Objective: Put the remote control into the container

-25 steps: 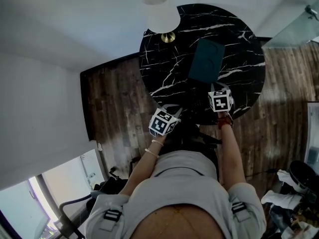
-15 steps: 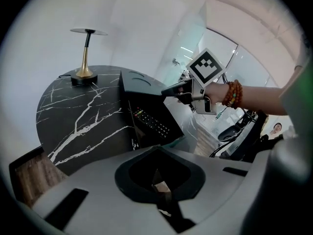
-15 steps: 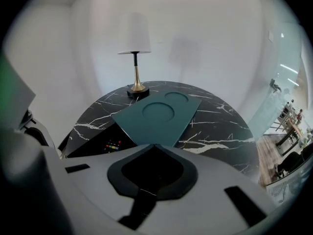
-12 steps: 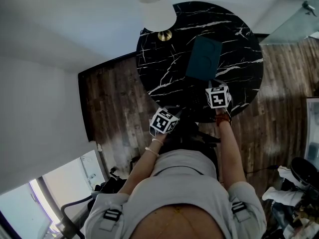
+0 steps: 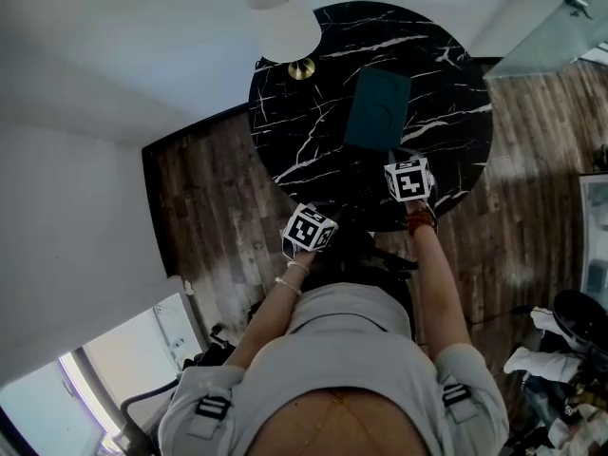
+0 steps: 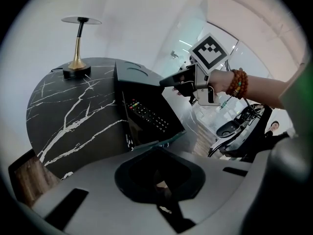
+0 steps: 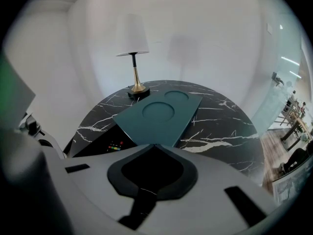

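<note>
Remote control in container; right tool clamped on raised lid, left tool closed.

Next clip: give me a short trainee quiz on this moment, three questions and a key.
1. True or false: the remote lies on the bare table.
2. What is the right tool shut on? A) remote B) lid C) table edge
3. What stands on the table beyond the container?
Key: 1 false, it lies inside the container, under the raised lid. 2 B. 3 the lamp.
</note>
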`<action>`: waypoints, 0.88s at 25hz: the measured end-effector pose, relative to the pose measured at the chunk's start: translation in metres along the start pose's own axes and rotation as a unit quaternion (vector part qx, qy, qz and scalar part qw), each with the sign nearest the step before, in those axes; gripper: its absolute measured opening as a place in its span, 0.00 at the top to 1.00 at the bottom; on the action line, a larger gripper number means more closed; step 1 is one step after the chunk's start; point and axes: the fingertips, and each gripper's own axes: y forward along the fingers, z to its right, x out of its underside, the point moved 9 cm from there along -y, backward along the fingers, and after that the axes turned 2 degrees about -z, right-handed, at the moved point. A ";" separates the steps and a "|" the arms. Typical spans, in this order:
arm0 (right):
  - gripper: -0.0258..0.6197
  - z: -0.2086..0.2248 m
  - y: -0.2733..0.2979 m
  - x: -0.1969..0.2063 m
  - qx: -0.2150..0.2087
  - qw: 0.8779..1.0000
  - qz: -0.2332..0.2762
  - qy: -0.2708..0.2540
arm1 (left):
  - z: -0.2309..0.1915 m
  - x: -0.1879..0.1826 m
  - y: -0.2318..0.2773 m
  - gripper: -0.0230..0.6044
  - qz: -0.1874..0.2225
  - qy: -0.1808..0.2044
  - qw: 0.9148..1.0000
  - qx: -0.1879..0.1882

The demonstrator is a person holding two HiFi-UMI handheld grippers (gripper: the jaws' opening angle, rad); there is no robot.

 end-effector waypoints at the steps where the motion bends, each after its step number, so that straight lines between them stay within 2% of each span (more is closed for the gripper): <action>1: 0.94 0.000 0.000 0.000 -0.001 1.000 0.000 0.000 | 0.000 -0.001 0.001 0.96 -0.001 0.000 1.000 0.000; 22: 0.94 0.003 0.000 -0.002 -0.020 1.000 -0.007 -0.006 | -0.010 -0.013 0.019 0.96 -0.021 -0.007 1.000 0.014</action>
